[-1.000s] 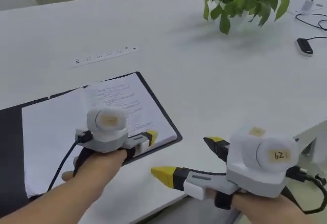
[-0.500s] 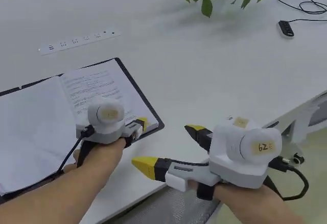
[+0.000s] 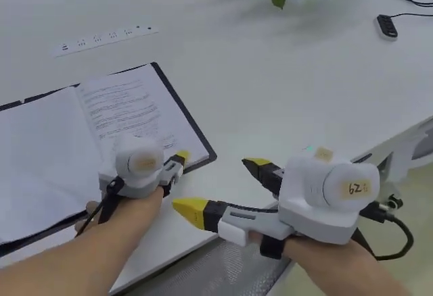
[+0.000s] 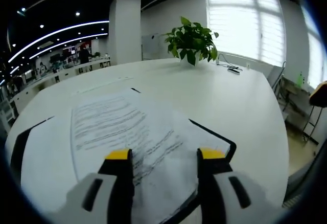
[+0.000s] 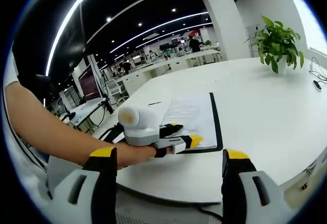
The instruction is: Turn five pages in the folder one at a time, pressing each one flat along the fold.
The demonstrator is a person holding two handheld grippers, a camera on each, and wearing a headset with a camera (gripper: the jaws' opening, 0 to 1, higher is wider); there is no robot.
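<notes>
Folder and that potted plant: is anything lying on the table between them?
No. Between the folder and the plant the white table is bare, as the left gripper view shows.

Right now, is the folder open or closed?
Open. The folder lies spread flat on the table, its printed page facing up.

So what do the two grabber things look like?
Both the left gripper and right gripper have chunky white bodies, black fingers with yellow tips, and a black cable at the back. The right one wears a sticker with a handwritten number.
</notes>
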